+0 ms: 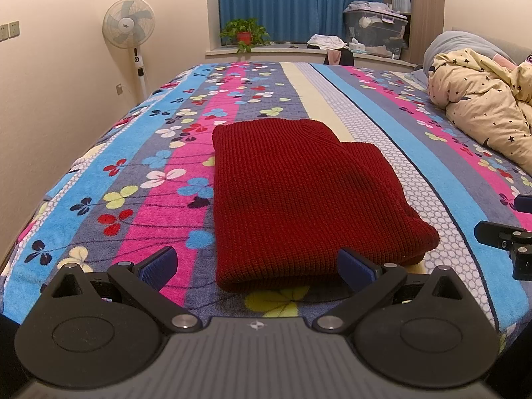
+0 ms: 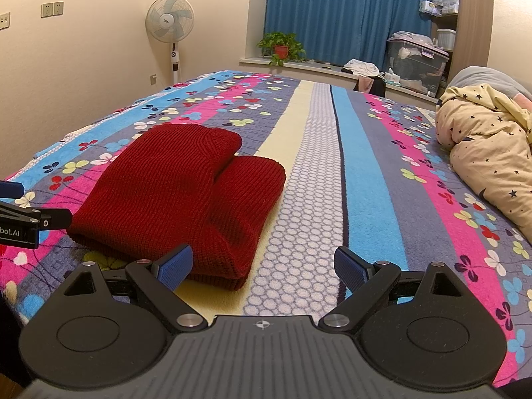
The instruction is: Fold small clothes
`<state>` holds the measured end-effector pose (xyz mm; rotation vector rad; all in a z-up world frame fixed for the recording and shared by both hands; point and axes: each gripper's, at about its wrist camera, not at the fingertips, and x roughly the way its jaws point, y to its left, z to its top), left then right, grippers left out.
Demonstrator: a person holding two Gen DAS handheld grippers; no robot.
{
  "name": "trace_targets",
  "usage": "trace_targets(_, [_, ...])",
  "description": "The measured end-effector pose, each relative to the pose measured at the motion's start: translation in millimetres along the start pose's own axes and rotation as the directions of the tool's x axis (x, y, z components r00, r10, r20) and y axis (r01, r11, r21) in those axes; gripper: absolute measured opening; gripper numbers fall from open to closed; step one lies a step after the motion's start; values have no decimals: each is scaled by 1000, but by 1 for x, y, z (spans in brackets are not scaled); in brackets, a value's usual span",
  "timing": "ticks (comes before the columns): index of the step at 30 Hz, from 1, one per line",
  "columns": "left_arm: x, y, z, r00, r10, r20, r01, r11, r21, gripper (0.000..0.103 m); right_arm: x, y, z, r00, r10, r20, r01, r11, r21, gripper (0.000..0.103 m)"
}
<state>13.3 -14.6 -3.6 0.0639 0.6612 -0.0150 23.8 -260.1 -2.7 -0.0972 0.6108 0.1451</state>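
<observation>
Folded red sweater (image 1: pixel 299 196) on bed (image 1: pixel 429 166), left gripper (image 1: pixel 257 267) at 6 o'clock, right gripper (image 2: pixel 262 267) toward 4, both spread wide, empty, seemingly just clear of it.

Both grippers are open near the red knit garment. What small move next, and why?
Probably back both off: the dark red knitted garment already lies folded in layers on the striped floral bedspread, and the left gripper and right gripper hold nothing.

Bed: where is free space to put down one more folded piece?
Free: the striped blanket between the red sweater and the star-print quilt, and beyond the sweater toward the window. Crowded: the quilt's side.
</observation>
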Motion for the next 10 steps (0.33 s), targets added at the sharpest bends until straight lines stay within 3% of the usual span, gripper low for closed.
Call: trace_targets(10, [-1,2,1,1000,-5,2,5,1000,9,102,0,0,0,1000,0,0,0,1000,0,92])
